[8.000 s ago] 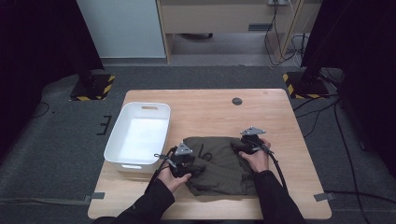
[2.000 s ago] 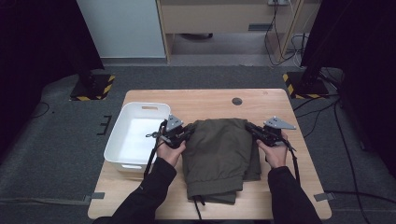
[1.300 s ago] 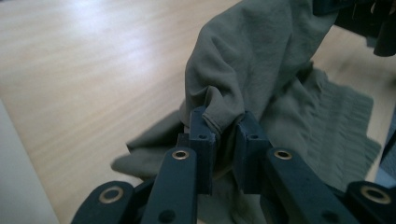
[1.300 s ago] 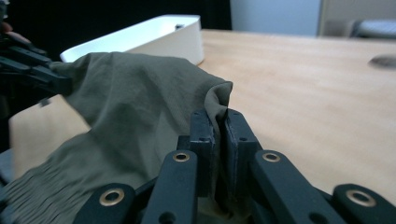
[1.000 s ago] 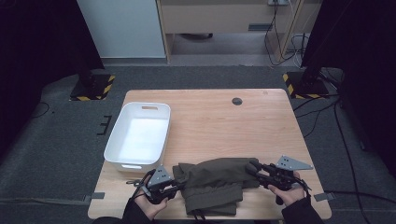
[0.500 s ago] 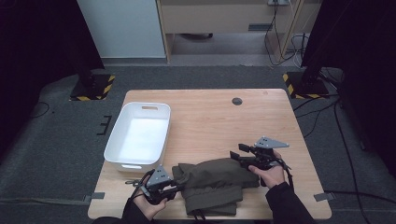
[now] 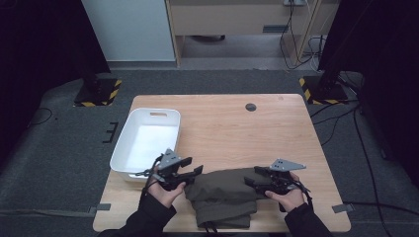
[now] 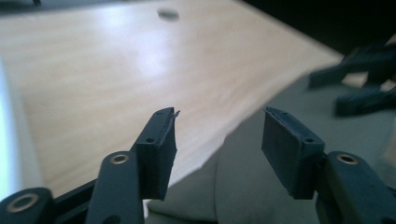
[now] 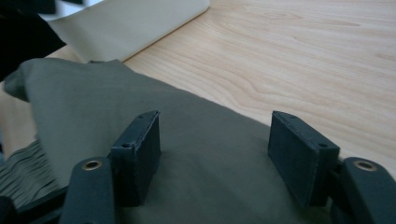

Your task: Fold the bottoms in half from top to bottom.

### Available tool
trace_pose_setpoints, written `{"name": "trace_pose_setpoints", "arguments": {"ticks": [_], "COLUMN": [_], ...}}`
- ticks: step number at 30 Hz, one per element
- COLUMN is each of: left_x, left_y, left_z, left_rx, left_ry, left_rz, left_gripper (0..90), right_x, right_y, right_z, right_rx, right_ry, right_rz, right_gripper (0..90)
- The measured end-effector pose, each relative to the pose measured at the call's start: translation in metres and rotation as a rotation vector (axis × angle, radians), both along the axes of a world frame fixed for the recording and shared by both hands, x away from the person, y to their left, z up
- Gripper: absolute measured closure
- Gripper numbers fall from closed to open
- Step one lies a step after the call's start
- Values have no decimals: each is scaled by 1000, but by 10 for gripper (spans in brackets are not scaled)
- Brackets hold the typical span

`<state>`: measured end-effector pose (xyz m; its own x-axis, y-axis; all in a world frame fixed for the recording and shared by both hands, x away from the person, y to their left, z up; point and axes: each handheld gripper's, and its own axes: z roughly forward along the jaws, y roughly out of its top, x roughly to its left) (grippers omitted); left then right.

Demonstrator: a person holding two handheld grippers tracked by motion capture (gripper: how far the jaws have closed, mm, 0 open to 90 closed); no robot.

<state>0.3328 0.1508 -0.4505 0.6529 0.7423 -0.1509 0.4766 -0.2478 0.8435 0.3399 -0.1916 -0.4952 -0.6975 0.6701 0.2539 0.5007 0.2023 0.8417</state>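
A folded olive-green garment (image 7: 222, 193) lies at the near edge of the wooden table (image 7: 237, 128). My left gripper (image 7: 195, 168) hovers at the garment's left end. Its jaws have just been opening, and in the left gripper view (image 8: 219, 135) they stand apart with nothing between them, the cloth (image 8: 247, 182) beneath. My right gripper (image 7: 252, 176) sits at the garment's right end and points left. Its jaws have also just been opening. They stand apart (image 9: 215, 140) just above the cloth (image 9: 93, 93) without pressing on it.
A white tray (image 7: 146, 143) stands at the table's left, just beyond my left gripper; its wall (image 9: 130, 23) appears past the garment. A dark round grommet (image 7: 251, 106) is set in the far middle of the table. Bare wood stretches beyond the garment.
Both grippers have let go of the garment's ends. The left one rose and moved away from the near edge. The right one drew back toward the near edge. The garment stays folded.
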Motion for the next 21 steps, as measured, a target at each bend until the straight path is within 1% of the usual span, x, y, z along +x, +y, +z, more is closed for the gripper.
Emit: {"name": "trace_pose_setpoints", "arguments": {"ticks": [3,4,5,8,9,12,13,15,17,19,21], "left_x": [-7,-7,-13,-27,-31,-40,-42,-45,-45,-40,-31], "left_y": [-14,-14,-15,-13,-13,-13,-13,-15,-18,-20,-23], "left_z": [-20,-20,-29,-40,-43,-49,-50,-54,-60,-65,-67], "left_rx": [87,87,111,141,149,183,188,197,220,229,236], "left_ry": [52,52,71,75,69,71,80,83,75,72,72], "left_rz": [-36,-36,-38,-32,-30,-26,-19,-8,-3,-1,0], "left_gripper": [419,412,400,373,367,356,356,356,358,362,367], "right_x": [-8,-8,-12,-17,-19,-21,-22,-23,-25,-24,-22], "right_y": [-2,-2,-3,-3,-3,0,1,4,6,8,9], "right_z": [-1,-1,-3,-8,-10,-16,-18,-21,-26,-30,-33], "right_rx": [3,3,-10,-34,-44,-84,-94,-120,-140,-156,-167], "right_ry": [6,6,0,-5,-5,-18,-17,-20,-23,-33,-38], "right_rz": [8,8,14,27,29,42,44,52,56,57,54], "right_gripper": [311,311,291,264,256,240,231,223,219,220,221]}}
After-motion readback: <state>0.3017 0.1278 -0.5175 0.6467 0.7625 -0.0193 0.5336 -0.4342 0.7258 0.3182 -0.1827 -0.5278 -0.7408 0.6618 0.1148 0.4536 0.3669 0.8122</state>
